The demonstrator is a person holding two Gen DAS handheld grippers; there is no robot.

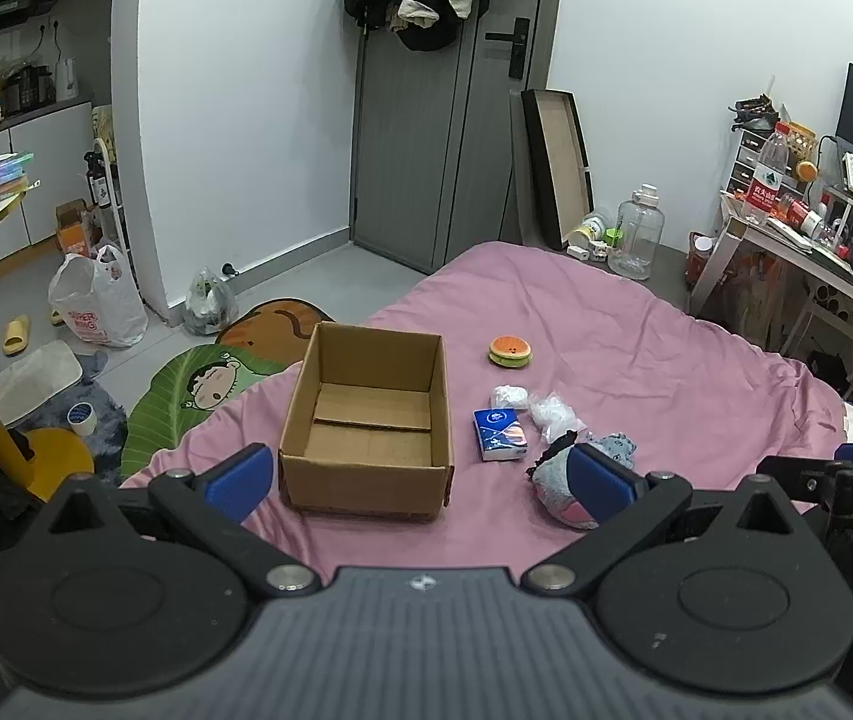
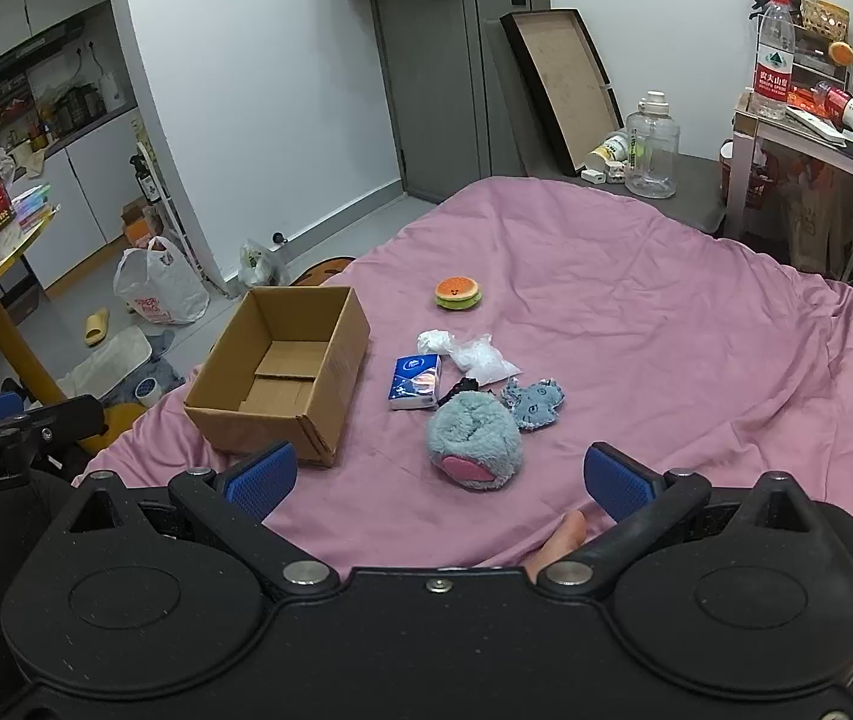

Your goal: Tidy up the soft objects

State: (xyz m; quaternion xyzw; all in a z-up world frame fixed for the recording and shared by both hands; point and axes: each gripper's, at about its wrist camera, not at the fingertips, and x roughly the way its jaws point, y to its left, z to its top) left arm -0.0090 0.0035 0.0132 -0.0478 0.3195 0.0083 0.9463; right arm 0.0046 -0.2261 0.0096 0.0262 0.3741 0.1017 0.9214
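We are at the start of sorting: the cardboard box sits empty on the pink bedspread, and none of the soft things are in it yet. All of them lie to the right of the box: just beside it the blue tissue pack, behind that a crumpled white tissue and a clear plastic bag, further back a burger-shaped squishy toy, and nearest us a fluffy grey-blue plush slipper with a small grey-blue plush toy touching its far side. Our left gripper hangs over the box's near edge, fingers spread wide and holding nothing; our right gripper hovers just short of the slipper, likewise spread and empty. We judge the next move is to bring the right gripper down around the slipper, close gently, and carry it left into the box. Readable writing: "Robot.AI" on the left gripper's body in the right wrist view; the tissue pack's print is too small to read.
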